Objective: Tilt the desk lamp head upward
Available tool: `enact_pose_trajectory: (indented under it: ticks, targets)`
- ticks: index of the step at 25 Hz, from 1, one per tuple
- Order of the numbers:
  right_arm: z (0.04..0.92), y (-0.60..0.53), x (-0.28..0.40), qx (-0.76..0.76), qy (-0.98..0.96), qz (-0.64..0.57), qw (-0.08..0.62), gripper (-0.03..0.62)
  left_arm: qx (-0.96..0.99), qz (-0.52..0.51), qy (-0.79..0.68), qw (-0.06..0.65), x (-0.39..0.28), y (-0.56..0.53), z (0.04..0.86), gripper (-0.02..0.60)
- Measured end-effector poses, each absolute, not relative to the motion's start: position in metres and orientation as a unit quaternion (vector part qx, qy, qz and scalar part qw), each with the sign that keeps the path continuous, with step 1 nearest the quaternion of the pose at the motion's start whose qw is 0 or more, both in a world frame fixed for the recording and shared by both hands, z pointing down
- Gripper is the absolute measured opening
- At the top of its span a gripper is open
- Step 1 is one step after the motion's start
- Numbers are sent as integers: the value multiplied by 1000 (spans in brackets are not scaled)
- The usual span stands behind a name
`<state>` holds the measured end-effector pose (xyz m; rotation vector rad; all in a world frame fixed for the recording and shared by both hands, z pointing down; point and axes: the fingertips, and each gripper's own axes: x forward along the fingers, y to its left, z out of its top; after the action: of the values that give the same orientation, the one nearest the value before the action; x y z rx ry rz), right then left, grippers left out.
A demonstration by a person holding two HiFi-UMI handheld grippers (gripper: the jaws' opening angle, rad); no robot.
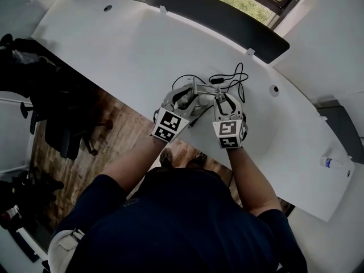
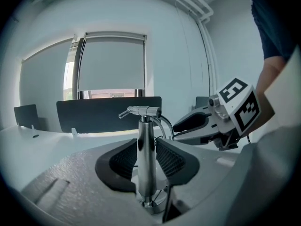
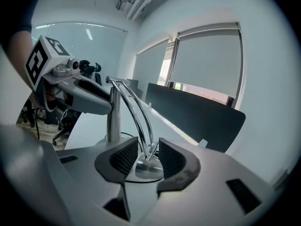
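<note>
One white desk fills the top of the head view. One desk lamp stands in the middle of that view, between my two grippers. My left gripper is wide, with the lamp's shiny post between its pads, not squeezed. My right gripper is wide too, around two thin bent rods just above what I take to be the round head. The metal looks hard and slippery, and the joint is likely stiff. I'd hold the post and lift near the head. One black cable. One small bottle, far right.
</note>
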<state>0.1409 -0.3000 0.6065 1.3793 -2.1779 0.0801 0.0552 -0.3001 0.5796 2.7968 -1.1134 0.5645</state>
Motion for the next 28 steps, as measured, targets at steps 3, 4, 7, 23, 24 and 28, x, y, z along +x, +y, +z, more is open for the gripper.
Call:
enact_pose_trajectory:
  ticks: [3, 4, 7, 23, 24, 28]
  targets:
    - [617, -307, 138, 512, -807, 23, 293, 141, 913, 183, -363, 38, 58, -303, 581, 110]
    - [620, -310, 137, 512, -805, 21, 298, 141, 913, 183, -363, 37, 59, -304, 582, 110]
    - [631, -318, 136, 508, -801, 15, 317, 140, 912, 184, -365, 34, 61, -308, 582, 110]
    - [623, -322, 137, 512, -781, -37, 355, 97, 914, 176, -365, 24, 60, -309, 583, 110]
    - [622, -321, 136, 507, -780, -46, 363, 97, 914, 176, -365, 24, 61, -308, 583, 110]
    - [619, -320, 140, 505, -772, -62, 382, 95, 914, 182, -362, 22, 62, -308, 585, 111]
